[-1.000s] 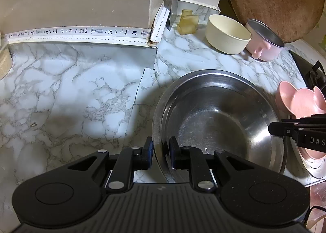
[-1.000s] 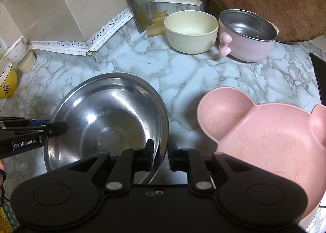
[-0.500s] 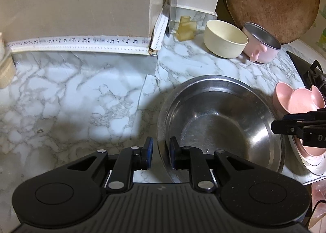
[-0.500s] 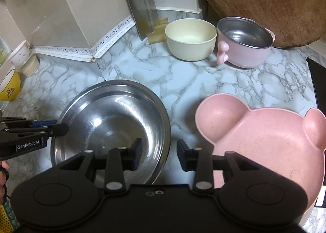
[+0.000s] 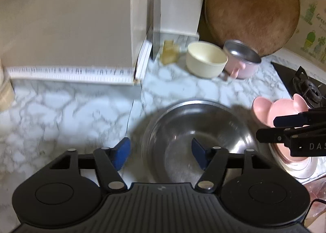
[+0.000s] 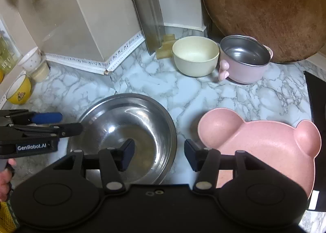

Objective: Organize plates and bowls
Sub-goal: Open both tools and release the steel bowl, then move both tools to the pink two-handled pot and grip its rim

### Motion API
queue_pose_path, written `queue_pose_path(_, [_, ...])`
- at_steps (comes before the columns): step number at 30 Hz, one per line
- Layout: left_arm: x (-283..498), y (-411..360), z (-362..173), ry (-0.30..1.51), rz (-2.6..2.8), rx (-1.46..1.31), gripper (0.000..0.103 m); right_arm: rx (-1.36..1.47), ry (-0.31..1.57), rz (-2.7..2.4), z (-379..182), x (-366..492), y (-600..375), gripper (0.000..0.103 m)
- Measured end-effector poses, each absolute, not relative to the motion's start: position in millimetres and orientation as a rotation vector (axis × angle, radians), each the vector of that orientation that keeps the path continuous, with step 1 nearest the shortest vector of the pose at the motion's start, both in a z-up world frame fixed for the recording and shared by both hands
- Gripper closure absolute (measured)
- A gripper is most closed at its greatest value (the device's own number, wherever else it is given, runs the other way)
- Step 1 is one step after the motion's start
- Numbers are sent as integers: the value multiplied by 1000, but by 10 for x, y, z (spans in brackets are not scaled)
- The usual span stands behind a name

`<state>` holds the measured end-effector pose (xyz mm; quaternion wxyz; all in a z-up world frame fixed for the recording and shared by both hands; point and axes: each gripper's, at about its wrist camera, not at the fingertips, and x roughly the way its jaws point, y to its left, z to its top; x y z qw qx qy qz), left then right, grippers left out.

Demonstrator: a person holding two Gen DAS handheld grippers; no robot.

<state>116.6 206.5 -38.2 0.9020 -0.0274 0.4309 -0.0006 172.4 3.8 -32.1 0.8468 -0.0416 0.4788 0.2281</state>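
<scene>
A wide steel bowl (image 5: 214, 127) (image 6: 122, 118) rests on the marble counter (image 5: 61, 114). My left gripper (image 5: 161, 153) hovers over its left rim; the jaws are opening and the pads stand off the metal. My right gripper (image 6: 160, 155) straddles the bowl's right rim the same way, jaws opening, pads clear of it. Each gripper shows in the other view: the left gripper (image 6: 51, 125) from the left, the right gripper (image 5: 275, 129) from the right. A pink bear-shaped plate (image 6: 264, 147) (image 5: 281, 108) lies to the right of the bowl.
At the back stand a cream bowl (image 6: 195, 57), a pink steel-lined pot (image 6: 244, 59) and a round wooden board (image 6: 264, 8). A cleaver (image 6: 150, 19) leans in the corner. A yellow bowl (image 6: 19, 90) sits far left, a black stove (image 5: 305, 86) at the right.
Both grippers were shut on the steel bowl's rim; they have let go, spread their jaws and lifted a little. The bowl stays on the counter.
</scene>
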Motion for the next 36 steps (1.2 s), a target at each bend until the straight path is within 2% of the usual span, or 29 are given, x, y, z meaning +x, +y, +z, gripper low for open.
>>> queue_pose_path(6, [1228,1967,-258,866,-49,-49,37,-62,982,455,-168,1704,-18,31])
queue_pose_path(8, [1256,1905,-231,856,-57,-35,32,-56,973,442,-117,1701,-50,23])
queue_pose_path(10, [1284,1844,-204,841,-65,-30,28,-57,961,440,-71,1709,-93,19])
queue_pose_path(19, [1471,1583,-138,835,-63,-24,25,-55,928,469,17,1832,-303,4])
queue_pose_path(27, [1737,1456,-198,887,-45,-50,25,-59,919,483,29,1957,-497,1])
queue_pose_path(36, [2142,1220,-53,836,-68,-12,25,-61,903,363,83,2339,-860,1])
